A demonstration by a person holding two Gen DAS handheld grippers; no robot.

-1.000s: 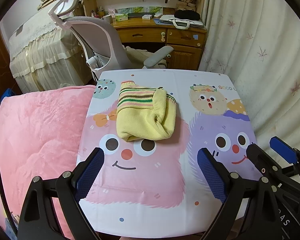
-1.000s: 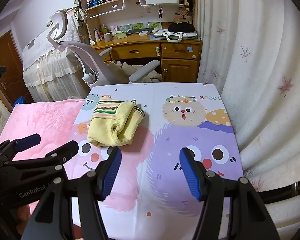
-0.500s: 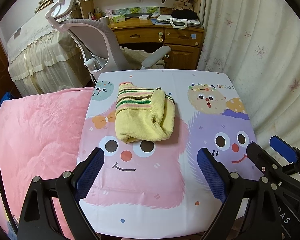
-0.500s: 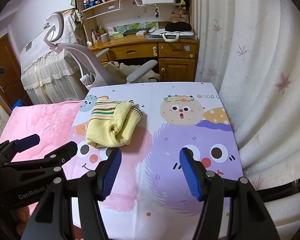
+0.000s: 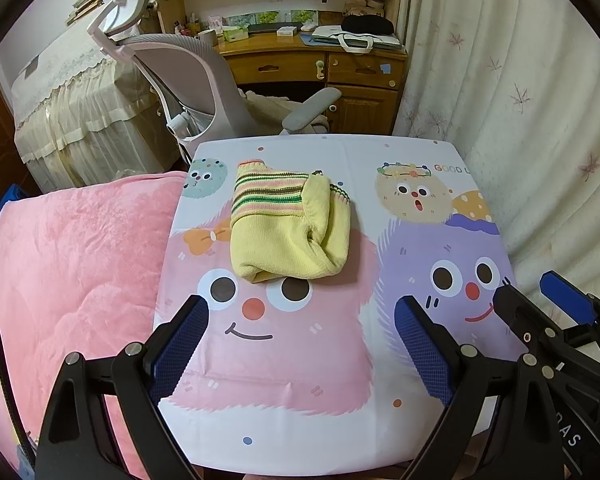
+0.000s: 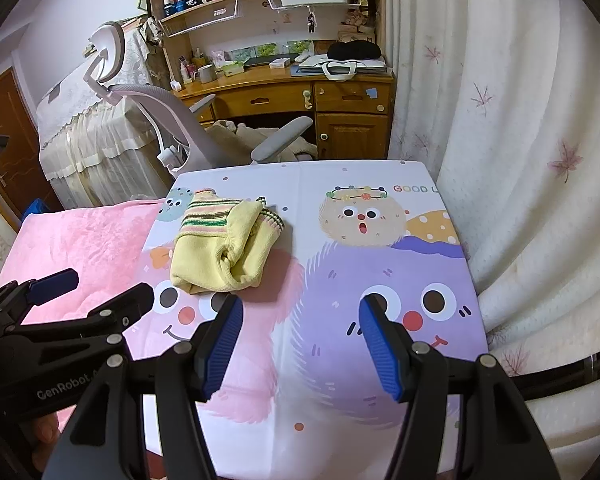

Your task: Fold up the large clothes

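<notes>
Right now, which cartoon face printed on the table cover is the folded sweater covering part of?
The pink monster face: the folded yellow striped sweater lies across its top, just above its eyes. The purple monster, tan face and small teal face stay uncovered.

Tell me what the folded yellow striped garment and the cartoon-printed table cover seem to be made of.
The folded yellow striped garment looks like knitted yarn, soft and matt: ribbed stitches show in the striped band and cuff, and the folds are thick and rounded. The cartoon-printed table cover looks like thin smooth sheeting, plastic or coated cloth: it lies flat with sharp fold creases and a faint sheen. Which of the two is unclear.
</notes>
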